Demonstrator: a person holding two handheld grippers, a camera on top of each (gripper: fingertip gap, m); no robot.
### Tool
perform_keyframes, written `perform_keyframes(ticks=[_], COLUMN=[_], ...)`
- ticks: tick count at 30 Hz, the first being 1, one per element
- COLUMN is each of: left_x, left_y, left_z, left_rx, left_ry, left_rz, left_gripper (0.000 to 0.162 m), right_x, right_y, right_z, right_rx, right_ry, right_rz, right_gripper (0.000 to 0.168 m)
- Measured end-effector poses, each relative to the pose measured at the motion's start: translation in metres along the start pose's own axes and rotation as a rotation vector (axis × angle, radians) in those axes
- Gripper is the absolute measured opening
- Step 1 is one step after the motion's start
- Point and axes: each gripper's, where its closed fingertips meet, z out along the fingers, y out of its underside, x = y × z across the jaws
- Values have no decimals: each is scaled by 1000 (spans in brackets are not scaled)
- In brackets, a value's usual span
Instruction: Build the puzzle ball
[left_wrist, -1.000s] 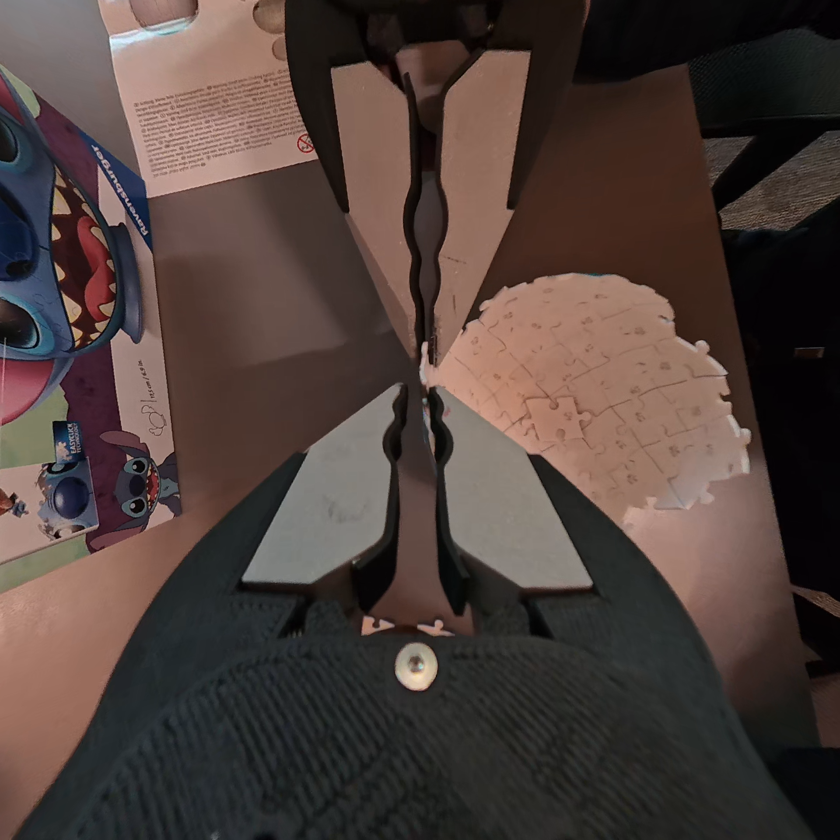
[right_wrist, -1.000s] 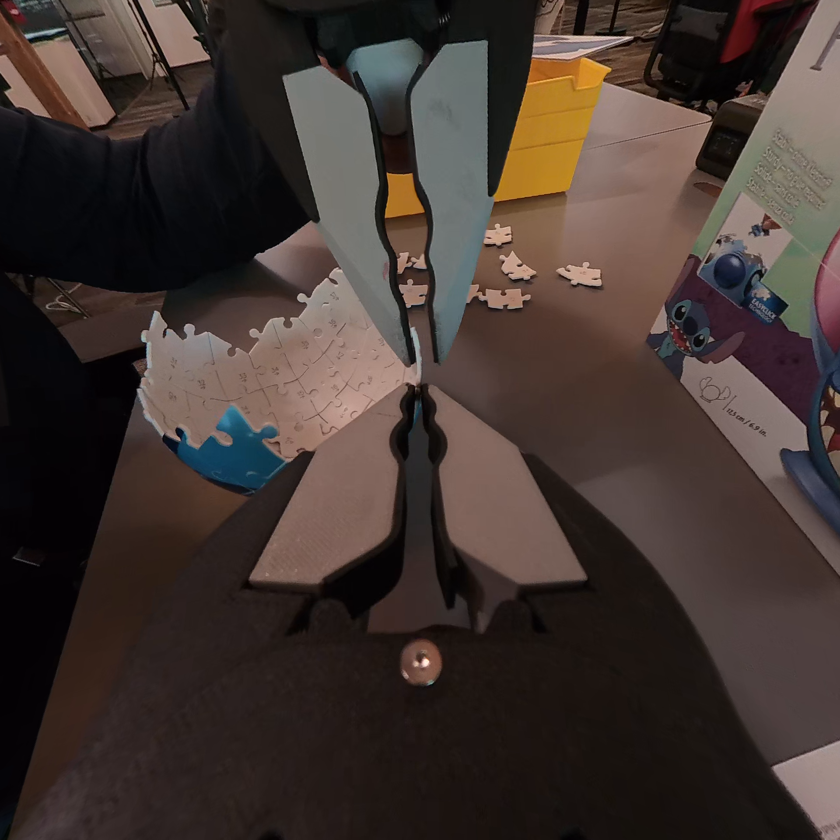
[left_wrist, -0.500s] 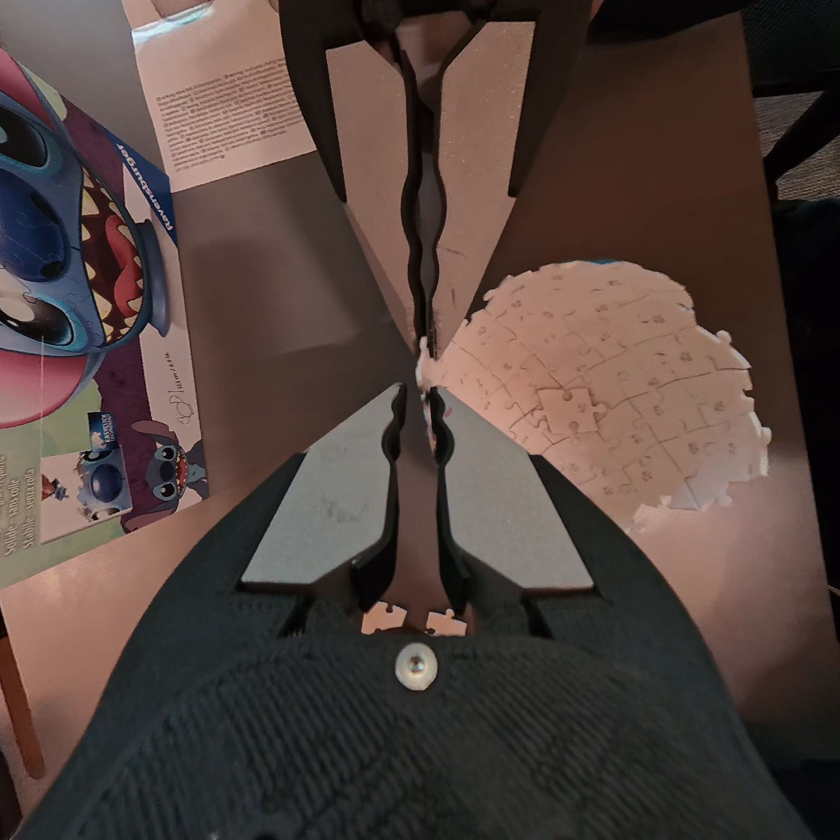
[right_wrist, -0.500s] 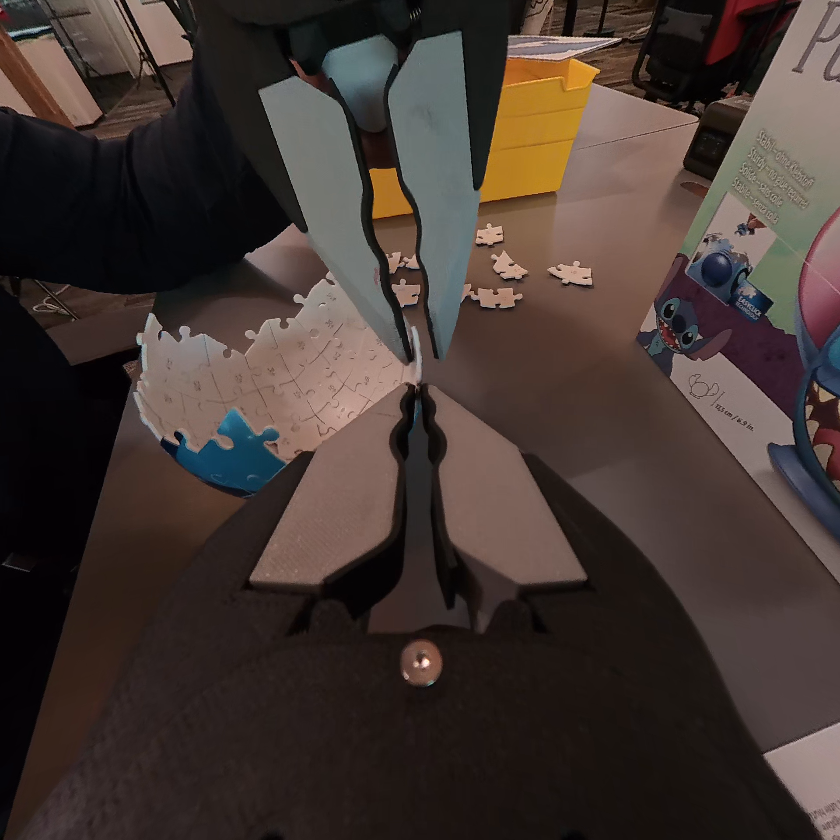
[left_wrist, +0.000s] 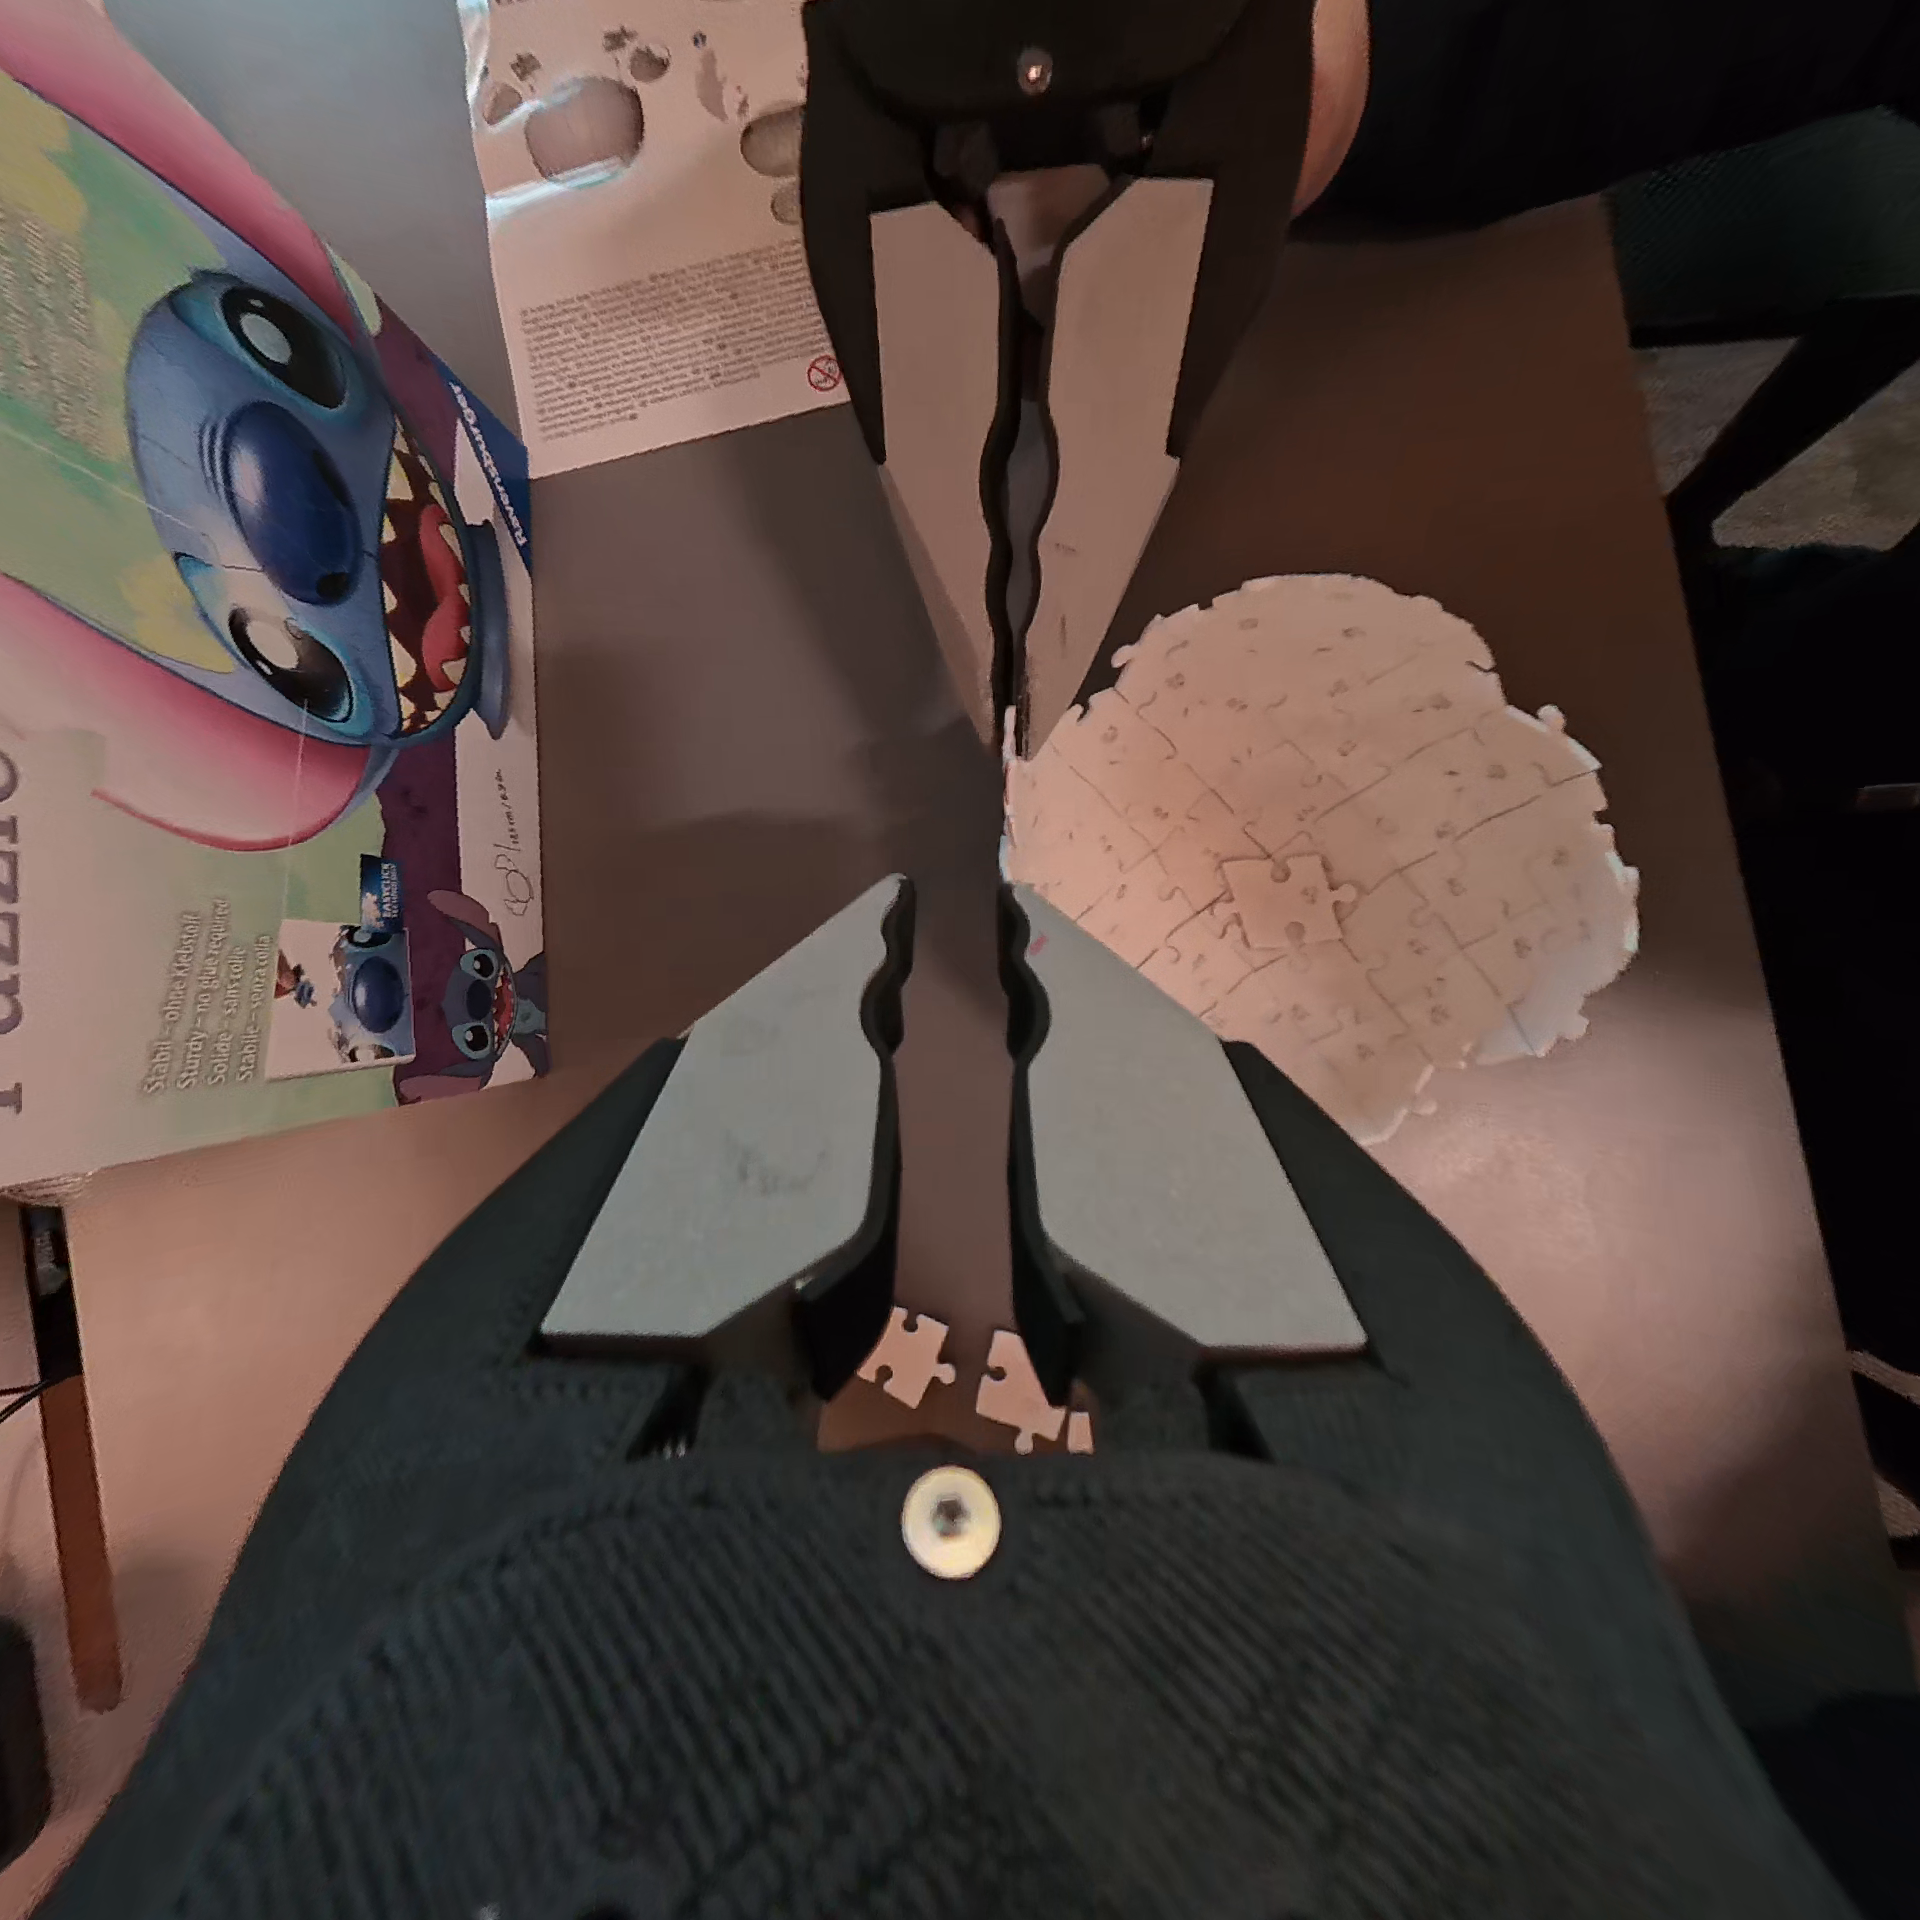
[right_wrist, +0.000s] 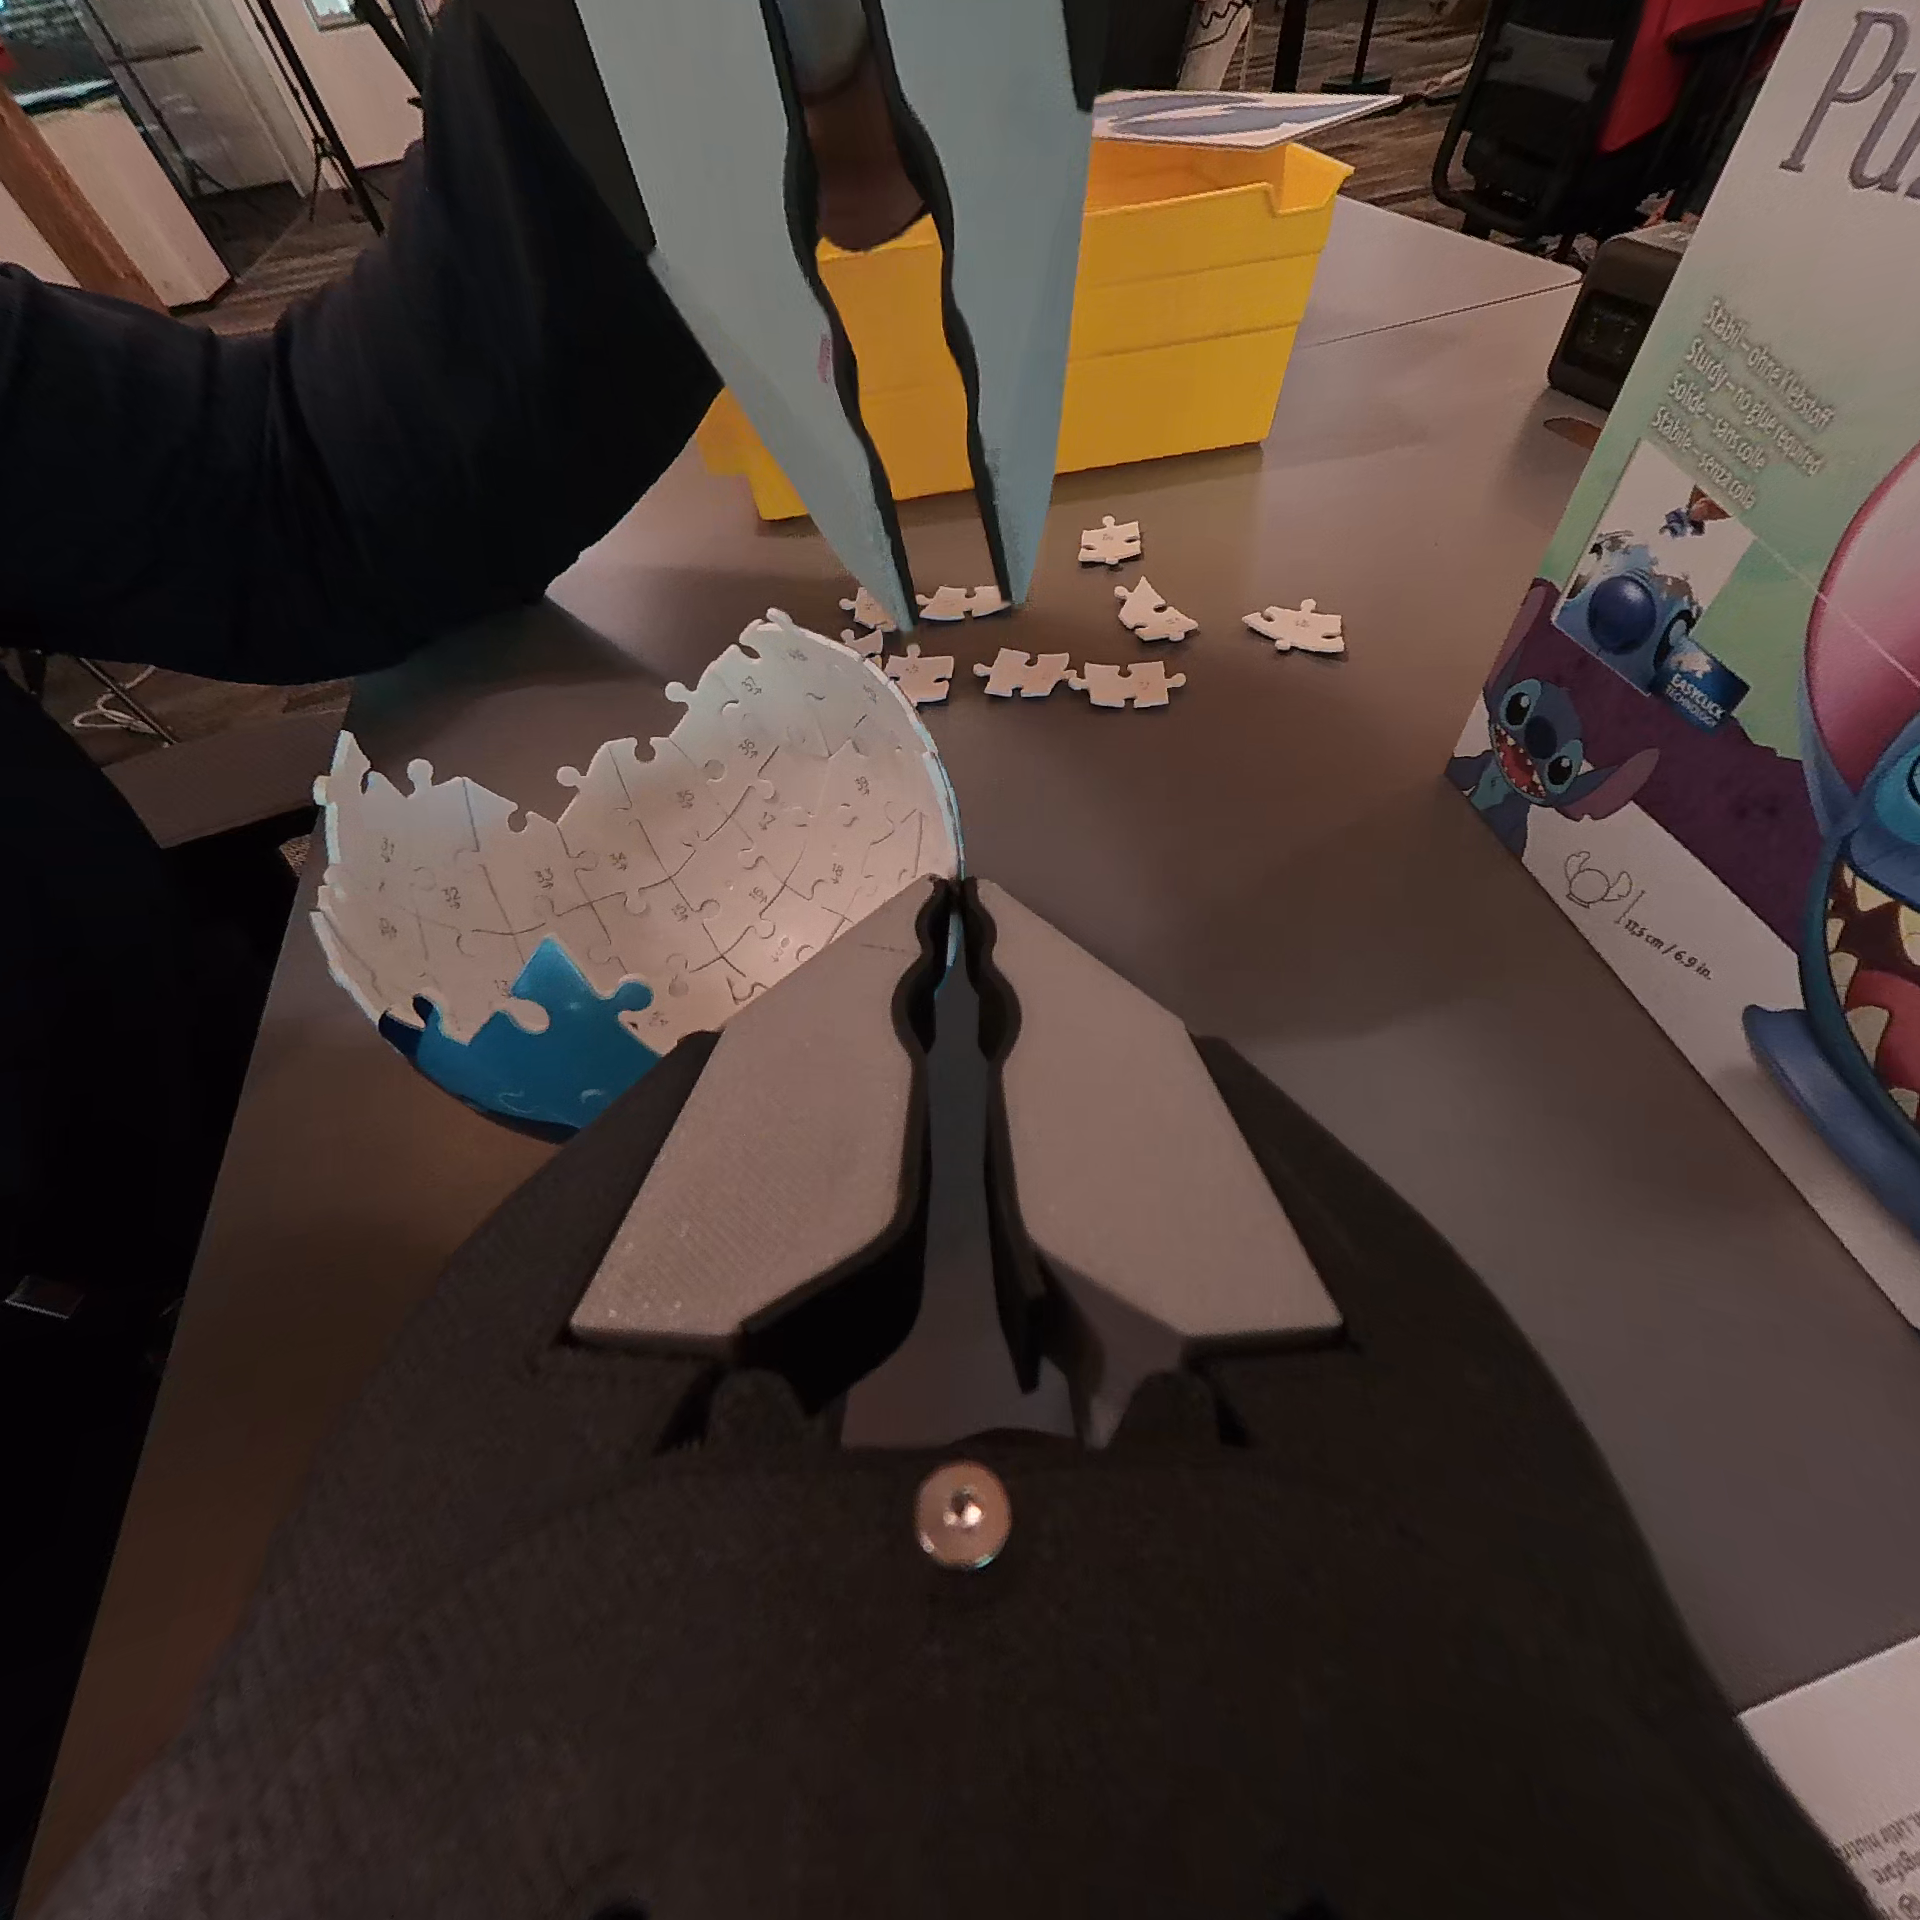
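One half-built ball (right_wrist: 665, 883) — about nine loose pieces (right_wrist: 1023, 673) — one yellow bin (right_wrist: 1164, 343).

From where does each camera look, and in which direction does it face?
Left wrist view: on the left tool, facing down at the table; its own open fingers show, with the right tool opposite.
Right wrist view: on the right tool, facing across the table toward the yellow bin; its own fingers show, shut on the rim of the puzzle ball, plus a dark sleeve.
Shared: both tools, puzzle ball, loose pieces, picture box.
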Motion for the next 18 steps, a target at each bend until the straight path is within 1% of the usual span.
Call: perform_keyframes(ticks=[6,13,18], left_x=[-1,9,10], left_y=[-4,-5,2], left_z=[-3,18,32], left_rx=[26,-23,-84], left_ry=[4,42,33], left_rz=[-17,-17,-10], left_gripper=[15,16,17], right_x=[0,1,1], right_y=[0,0,0], right_z=[1,1,1], right_rx=[-1,-6,-6], right_ry=[2,8,12], right_rz=[3,0,-3], right_gripper=[0,0,0])
